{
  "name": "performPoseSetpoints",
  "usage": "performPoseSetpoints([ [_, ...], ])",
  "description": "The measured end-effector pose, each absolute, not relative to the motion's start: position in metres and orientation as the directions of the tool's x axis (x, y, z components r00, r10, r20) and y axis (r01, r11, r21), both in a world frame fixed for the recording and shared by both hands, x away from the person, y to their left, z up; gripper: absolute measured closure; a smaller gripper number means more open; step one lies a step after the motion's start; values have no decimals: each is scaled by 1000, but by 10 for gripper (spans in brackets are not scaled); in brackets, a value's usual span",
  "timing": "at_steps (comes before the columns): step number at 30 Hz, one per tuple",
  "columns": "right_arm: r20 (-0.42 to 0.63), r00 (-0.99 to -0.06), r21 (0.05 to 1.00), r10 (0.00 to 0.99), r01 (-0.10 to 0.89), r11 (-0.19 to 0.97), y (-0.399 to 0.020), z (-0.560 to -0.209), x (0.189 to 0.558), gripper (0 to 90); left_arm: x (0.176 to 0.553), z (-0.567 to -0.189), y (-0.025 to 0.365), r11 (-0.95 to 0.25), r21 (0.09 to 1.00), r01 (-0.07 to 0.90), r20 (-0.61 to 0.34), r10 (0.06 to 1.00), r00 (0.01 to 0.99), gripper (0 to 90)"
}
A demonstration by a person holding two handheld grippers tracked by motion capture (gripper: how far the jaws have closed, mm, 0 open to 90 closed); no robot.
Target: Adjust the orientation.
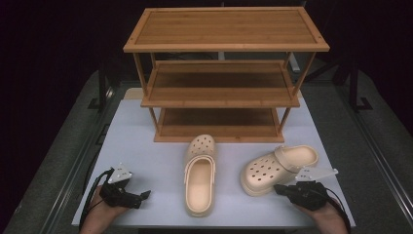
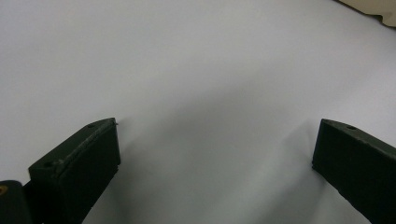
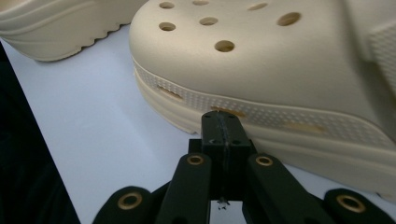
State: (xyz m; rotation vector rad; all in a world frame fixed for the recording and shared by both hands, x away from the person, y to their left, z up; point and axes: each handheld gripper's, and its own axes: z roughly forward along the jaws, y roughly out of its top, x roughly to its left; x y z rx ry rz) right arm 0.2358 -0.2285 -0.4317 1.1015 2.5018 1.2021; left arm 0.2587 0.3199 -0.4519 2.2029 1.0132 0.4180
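Claws differ: left claw wide, right claw pinched together beside clog.

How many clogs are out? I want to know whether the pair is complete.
2. One clog lies mid-table, toe toward the rack. The other clog lies to its right, toe toward the shut right gripper. None is on the shelves.

Two cream clogs, one and the other, lie on the table. One wooden rack stands behind them, with three shelves.
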Motion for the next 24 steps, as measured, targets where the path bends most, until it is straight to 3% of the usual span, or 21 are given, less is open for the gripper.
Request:
performPoseSetpoints([
  [24,107,-705,724,701,538,431,-185,-432,280,900,259,-452,320,-477,687,549,11,762,648,3],
])
